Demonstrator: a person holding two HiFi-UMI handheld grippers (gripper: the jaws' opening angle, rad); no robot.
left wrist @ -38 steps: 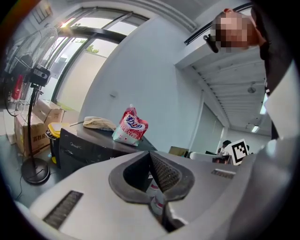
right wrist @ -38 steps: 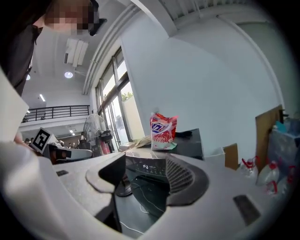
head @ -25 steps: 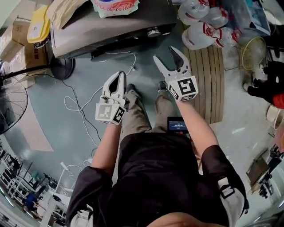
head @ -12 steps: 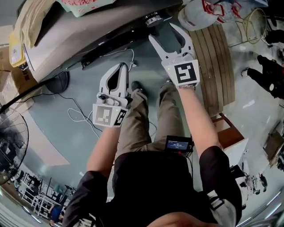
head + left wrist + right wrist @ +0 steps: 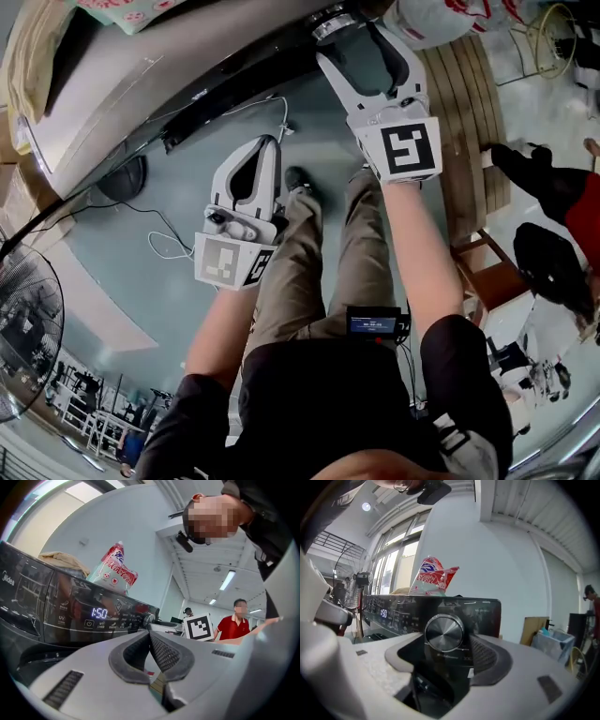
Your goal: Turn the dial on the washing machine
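The washing machine [image 5: 169, 70] runs along the top of the head view, its dark control panel showing 1:50 [image 5: 99, 613]. Its round metal dial [image 5: 444, 631] sits at the panel's right end and also shows as the dial [image 5: 330, 19] in the head view. My right gripper [image 5: 446, 641] is open, with the dial between its two pads and a gap on each side; in the head view the right gripper [image 5: 349, 42] reaches up to the panel. My left gripper [image 5: 271, 142] hangs lower, shut on nothing, away from the machine; its tips meet in the left gripper [image 5: 150, 633] view.
A red and white bag [image 5: 436, 576] lies on top of the machine. A wooden pallet [image 5: 464, 112] and a white sack [image 5: 431, 19] are to the right, a fan [image 5: 23, 309] to the left, cables [image 5: 169, 246] on the floor. A person in red [image 5: 233, 625] stands behind.
My right gripper has moved forward and up until its open jaws bracket the dial. The left gripper has crept forward a little and stays shut.
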